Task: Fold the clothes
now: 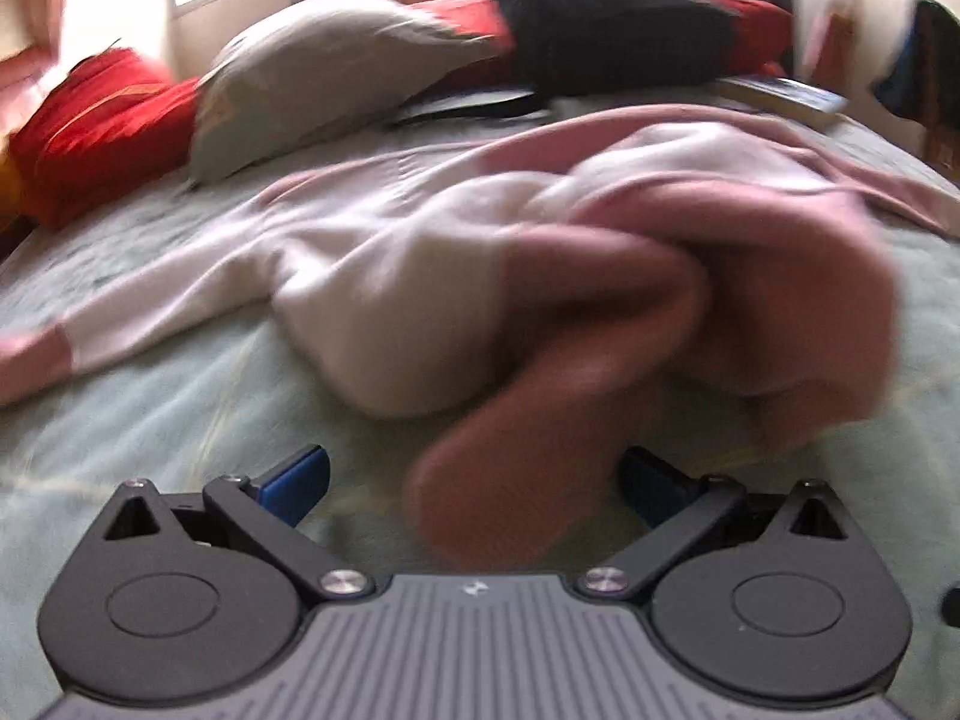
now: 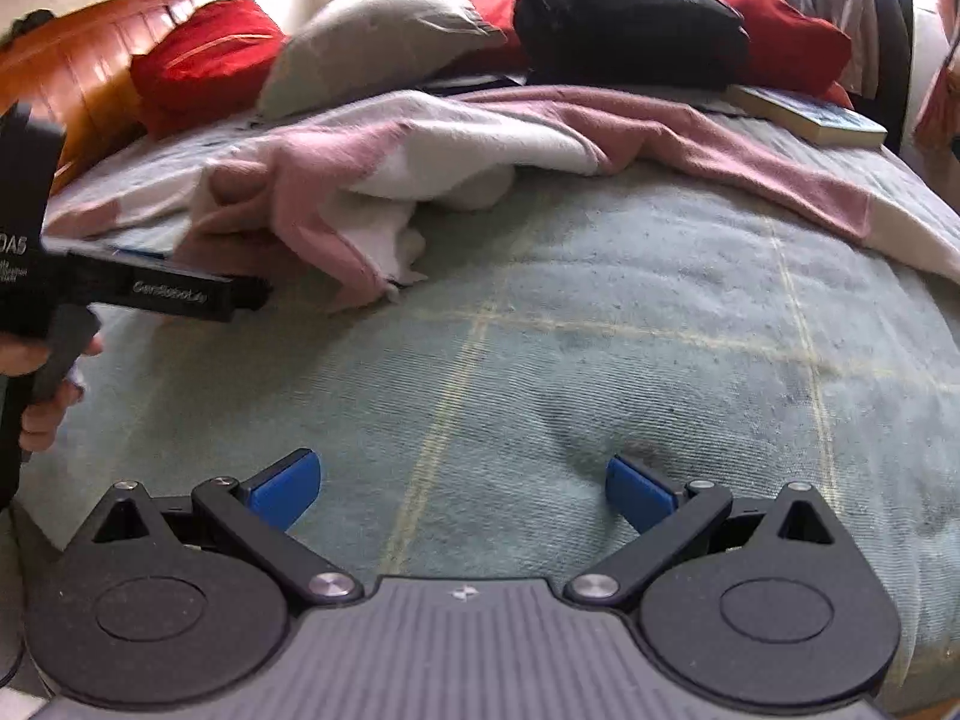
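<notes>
A pink and white sweater (image 1: 420, 252) lies crumpled on the pale green bedspread (image 1: 150, 408); the view is blurred by motion. My left gripper (image 1: 474, 474) is open, and a pink sleeve end (image 1: 510, 468) reaches down between its blue pads (image 1: 294, 483) without being clamped. In the right wrist view the same sweater (image 2: 390, 168) sprawls across the far half of the bed. My right gripper (image 2: 462, 492) is open over bare bedspread (image 2: 600, 360), well short of the cloth. The left gripper's black body (image 2: 168, 294), held by a hand (image 2: 42, 414), sits at the sweater's left edge.
At the head of the bed lie a grey pillow (image 2: 384, 30), red cushions (image 2: 204, 54), a black bag (image 2: 624, 12) and a book (image 2: 810, 114). A wooden headboard (image 2: 78, 60) rises at the left. Clothes hang at the far right (image 2: 858, 12).
</notes>
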`<state>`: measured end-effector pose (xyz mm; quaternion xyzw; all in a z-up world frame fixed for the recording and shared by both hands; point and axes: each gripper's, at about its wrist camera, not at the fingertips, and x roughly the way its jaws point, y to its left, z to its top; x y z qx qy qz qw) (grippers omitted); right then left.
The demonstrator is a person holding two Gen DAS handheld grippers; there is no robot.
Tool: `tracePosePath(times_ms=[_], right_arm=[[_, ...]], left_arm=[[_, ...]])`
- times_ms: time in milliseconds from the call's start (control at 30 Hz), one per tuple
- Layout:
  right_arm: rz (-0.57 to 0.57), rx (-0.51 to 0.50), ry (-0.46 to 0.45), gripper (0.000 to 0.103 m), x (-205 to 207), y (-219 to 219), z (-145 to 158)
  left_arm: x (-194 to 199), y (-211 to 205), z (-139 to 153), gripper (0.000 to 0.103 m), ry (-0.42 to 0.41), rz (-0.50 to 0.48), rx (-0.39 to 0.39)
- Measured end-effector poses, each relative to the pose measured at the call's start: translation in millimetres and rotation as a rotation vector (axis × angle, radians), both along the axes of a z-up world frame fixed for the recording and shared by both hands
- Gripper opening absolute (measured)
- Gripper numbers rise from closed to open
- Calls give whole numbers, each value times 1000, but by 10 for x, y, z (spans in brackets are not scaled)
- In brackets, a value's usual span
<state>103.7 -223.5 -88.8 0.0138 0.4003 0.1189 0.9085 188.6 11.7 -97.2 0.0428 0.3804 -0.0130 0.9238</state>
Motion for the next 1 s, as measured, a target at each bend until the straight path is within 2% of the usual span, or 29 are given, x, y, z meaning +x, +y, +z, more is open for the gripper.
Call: tracePosePath(times_ms=[67,167,267,400,567,667,833,1000], right_arm=[[0,-3,-9,103,4,2,-20],[17,-33,-39,103,-14,32,-60],[40,-68,-74,103,-30,76,-71],[61,-54,-110,103,35,122,56],[227,-54,-186,103,191,357,181],[331,-78,-223,103,372,532,149],[367,-115,-220,103,774,756,6],[437,-52,-268,103,948,867,43]], left_arm=[[-8,183,-16,103,-7,50,-70],[-14,368,4,103,-1,97,-78],[-72,429,47,102,11,107,-55],[-203,371,117,102,20,61,-21],[-336,364,213,102,-3,29,0],[-395,423,247,102,-12,35,1],[-477,561,282,102,-21,56,-3],[-526,684,282,102,-19,81,-9]])
